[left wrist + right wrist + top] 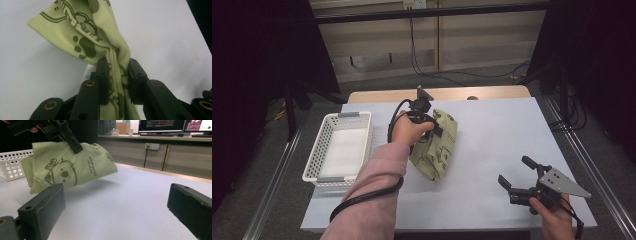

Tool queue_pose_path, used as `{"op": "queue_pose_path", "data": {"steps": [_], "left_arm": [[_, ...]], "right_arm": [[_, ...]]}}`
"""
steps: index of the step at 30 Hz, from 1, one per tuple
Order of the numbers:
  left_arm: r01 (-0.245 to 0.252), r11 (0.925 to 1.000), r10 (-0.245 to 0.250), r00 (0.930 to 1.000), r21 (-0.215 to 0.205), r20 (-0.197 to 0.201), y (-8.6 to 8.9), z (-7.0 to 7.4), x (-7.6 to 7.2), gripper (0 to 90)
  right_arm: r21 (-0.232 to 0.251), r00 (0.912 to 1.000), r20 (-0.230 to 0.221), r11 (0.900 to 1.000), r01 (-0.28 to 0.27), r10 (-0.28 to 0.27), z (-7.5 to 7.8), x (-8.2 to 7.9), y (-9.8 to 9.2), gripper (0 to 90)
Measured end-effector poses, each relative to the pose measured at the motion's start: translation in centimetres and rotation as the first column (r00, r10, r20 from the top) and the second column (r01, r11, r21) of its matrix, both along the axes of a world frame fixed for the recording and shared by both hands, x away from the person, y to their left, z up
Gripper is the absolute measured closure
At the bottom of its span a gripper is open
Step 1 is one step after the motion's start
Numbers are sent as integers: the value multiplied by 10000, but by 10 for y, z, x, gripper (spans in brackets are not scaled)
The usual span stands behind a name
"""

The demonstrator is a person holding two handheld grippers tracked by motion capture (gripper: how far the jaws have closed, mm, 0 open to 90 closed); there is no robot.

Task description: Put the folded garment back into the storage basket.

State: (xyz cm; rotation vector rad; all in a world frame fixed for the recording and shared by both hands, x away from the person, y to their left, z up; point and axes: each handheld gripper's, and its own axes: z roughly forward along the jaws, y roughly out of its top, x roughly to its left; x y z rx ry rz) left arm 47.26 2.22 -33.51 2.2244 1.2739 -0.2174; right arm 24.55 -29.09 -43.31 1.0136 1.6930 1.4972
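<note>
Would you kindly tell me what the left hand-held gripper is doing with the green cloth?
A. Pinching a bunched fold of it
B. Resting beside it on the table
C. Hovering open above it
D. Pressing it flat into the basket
A: in the left gripper view the left hand-held gripper has its jaws clamped on a gathered fold of the green cloth.

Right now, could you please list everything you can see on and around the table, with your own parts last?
cloth: one, light green with dark printed animal figures, folded, left of the table's middle, bunched between the left jaws
basket: one, white, perforated, at the table's left edge
table: one, pale top
monitors: two, lit, on a counter in the background
cables: dark, on the floor beyond the table
left gripper: one, black, shut on the cloth
right gripper: one, black with a grey plate, jaws open, at the table's near right
sleeve: one, pink, on the left forearm
</note>
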Motion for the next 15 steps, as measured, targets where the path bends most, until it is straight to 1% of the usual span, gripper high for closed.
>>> {"op": "queue_pose_path", "data": {"steps": [1,2,3,4,6,7,8,9,11,12,13,14,15], "left_arm": [[-80,10000,80,10000,-16,-53,1,1,0,741],[-276,9995,275,9996,-137,-53,0,1,0,742],[-115,9999,115,9999,16,-7,3,3,1,741],[-90,9999,90,10000,48,-23,4,4,1,741],[-221,9997,221,9997,37,-49,5,6,1,741],[-211,9998,212,9997,67,-90,6,7,2,741],[-311,9995,311,9994,-2,-129,7,8,2,741],[-239,9997,239,9997,97,-92,9,10,3,741],[-371,9993,372,9991,36,-188,11,12,3,741],[-336,9994,337,9994,96,-64,12,13,4,742],[-323,9995,323,9994,75,-81,14,14,4,741],[-461,9989,462,9988,48,-187,14,16,4,742],[-427,9990,428,9990,108,-124,16,17,5,741]], "right_arm": [[-5,10000,16,10000,-12,12,0,0,0,11],[-20,10000,5,10000,-1,1,0,0,0,11],[-16,10000,3,10000,-6,6,0,0,0,11],[-10,10000,-10,10000,7,-8,0,0,0,11],[-13,10000,-16,10000,1,-1,0,0,0,11],[-39,10000,14,10000,-19,19,0,0,0,11],[-25,10000,3,10000,-18,18,0,0,0,11],[-24,10000,4,10000,-23,23,0,0,0,11],[-23,10000,6,10000,-29,29,0,0,0,11],[-28,10000,-8,10000,-17,17,0,0,0,11],[-18,10000,-5,10000,-35,35,0,0,0,11],[-28,10000,-10,10000,-19,19,0,0,0,11],[-72,9999,-100,10000,40,-41,0,-1,0,11]]}}
